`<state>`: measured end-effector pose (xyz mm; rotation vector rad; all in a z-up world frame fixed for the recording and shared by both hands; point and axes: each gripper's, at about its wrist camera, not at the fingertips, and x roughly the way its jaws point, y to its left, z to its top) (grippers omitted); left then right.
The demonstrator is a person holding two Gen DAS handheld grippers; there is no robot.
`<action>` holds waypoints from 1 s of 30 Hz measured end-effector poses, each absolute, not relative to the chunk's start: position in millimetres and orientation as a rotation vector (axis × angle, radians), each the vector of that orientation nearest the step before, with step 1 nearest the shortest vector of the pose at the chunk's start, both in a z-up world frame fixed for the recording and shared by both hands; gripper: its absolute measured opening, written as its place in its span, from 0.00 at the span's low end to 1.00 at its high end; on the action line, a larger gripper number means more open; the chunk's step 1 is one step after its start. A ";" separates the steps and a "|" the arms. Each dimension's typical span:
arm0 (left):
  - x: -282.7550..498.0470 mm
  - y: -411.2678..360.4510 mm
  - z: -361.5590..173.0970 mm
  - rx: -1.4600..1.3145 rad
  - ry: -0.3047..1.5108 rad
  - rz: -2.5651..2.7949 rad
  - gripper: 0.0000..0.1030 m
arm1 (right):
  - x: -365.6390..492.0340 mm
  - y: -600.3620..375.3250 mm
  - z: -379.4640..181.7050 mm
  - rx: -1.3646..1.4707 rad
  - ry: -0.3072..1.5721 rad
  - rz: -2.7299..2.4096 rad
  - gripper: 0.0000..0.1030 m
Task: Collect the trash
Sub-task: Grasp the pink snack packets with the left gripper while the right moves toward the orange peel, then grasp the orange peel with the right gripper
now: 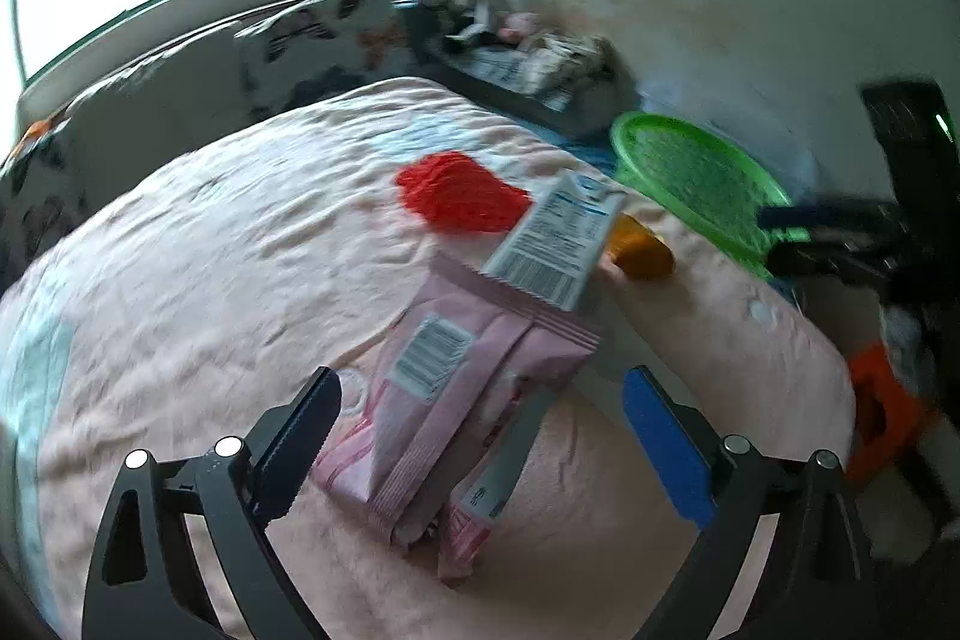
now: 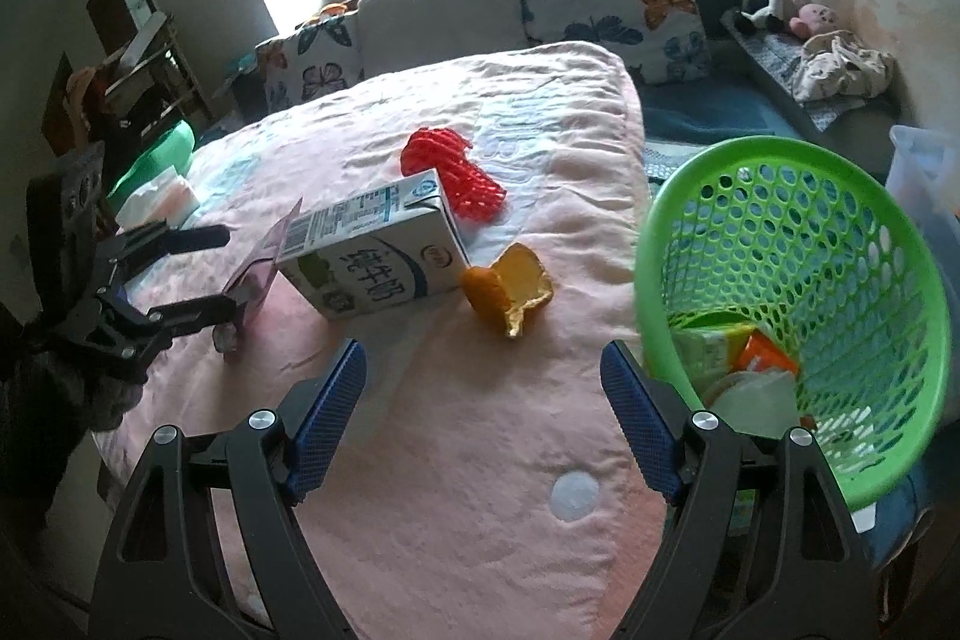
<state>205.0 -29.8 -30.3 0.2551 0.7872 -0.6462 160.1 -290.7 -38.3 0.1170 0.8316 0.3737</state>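
While still lying flat on the pink blanket, pink wrapper sits right between the spread fingers of the left gripper, seam side up, barcode label showing. Fingers wide apart, nothing held, no contact visible yet. Resting across the wrapper's far edge, at about 1 o'clock from it: milk carton, tilted. Beyond that, at 12 o'clock, red foam net; at 2 o'clock, orange peel. Seen from the right wrist view, same wrapper just ahead of the left gripper's tips, carton leaning over it.

Right gripper likewise fully open and empty, hovering low over bare blanket, peel at 12 o'clock, green basket at 2 o'clock. Basket tipped toward the bed, already holding a few pieces of trash.

Step in hand, by the look of it: lining up on the wrapper for a pickup. Next move likely calls for pushing forward and down, closing across the wrapper's width, then lifting without dragging the carton along. Thin film, so probably a firm pinch low to the blanket. Left view blurred; exact height above the wrapper cannot be told.
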 end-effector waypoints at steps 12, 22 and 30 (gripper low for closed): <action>227.4 -28.4 -52.5 0.285 0.824 -0.732 0.89 | 184.6 -283.1 -49.5 0.074 0.868 0.387 0.78; 231.6 -17.5 -60.0 0.188 0.838 -0.699 0.57 | 207.9 -276.6 -61.4 0.021 0.882 0.380 0.77; 222.6 -16.8 -55.1 0.169 0.834 -0.679 0.41 | 222.2 -270.9 -74.6 -0.020 0.899 0.376 0.70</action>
